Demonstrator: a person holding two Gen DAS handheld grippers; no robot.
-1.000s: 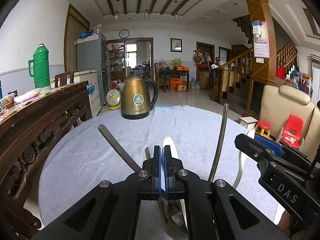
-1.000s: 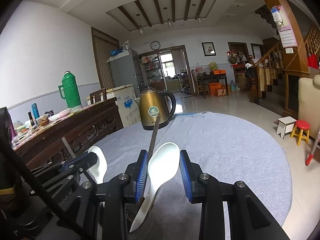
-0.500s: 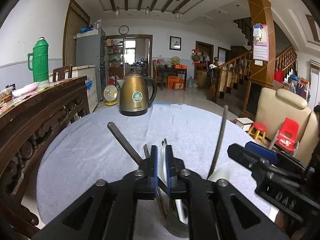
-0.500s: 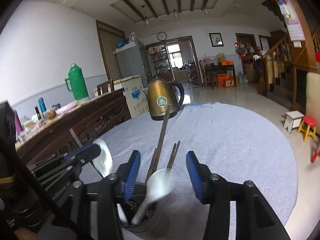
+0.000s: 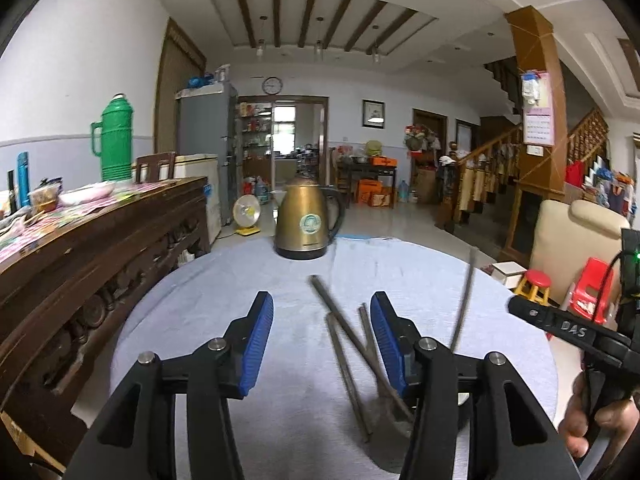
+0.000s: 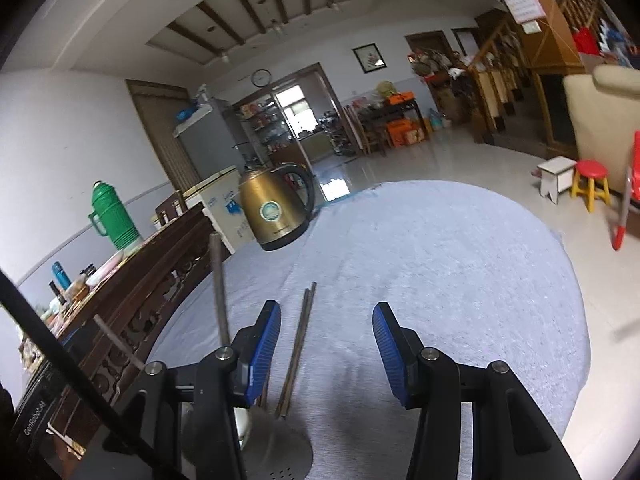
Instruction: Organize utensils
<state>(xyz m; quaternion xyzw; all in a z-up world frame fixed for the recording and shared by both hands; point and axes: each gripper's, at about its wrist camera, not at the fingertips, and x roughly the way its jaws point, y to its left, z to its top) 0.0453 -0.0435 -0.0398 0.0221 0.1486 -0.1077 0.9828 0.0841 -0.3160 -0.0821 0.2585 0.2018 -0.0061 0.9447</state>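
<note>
Utensils [image 5: 352, 344] lean in a metal holder [image 6: 276, 452]; kettle [image 5: 306, 222] stands beyond.

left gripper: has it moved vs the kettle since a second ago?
Yes. The left gripper has slid left: the utensil holder that sat between its jaws is now behind its right finger, and the kettle looks farther. Jaws just opened, empty.

The left gripper [image 5: 322, 344] points forward and slightly down over the near part of the table [image 5: 240, 280]; its jaws have just been opening and stand apart, the blue pads [image 5: 256, 344] pressing on nothing. The right gripper [image 6: 326, 352] is rolled to one side, its jaws parted and empty between the pads. In the left wrist view, a hand [image 5: 592, 416] at the right edge grips the right gripper's handle.
</note>
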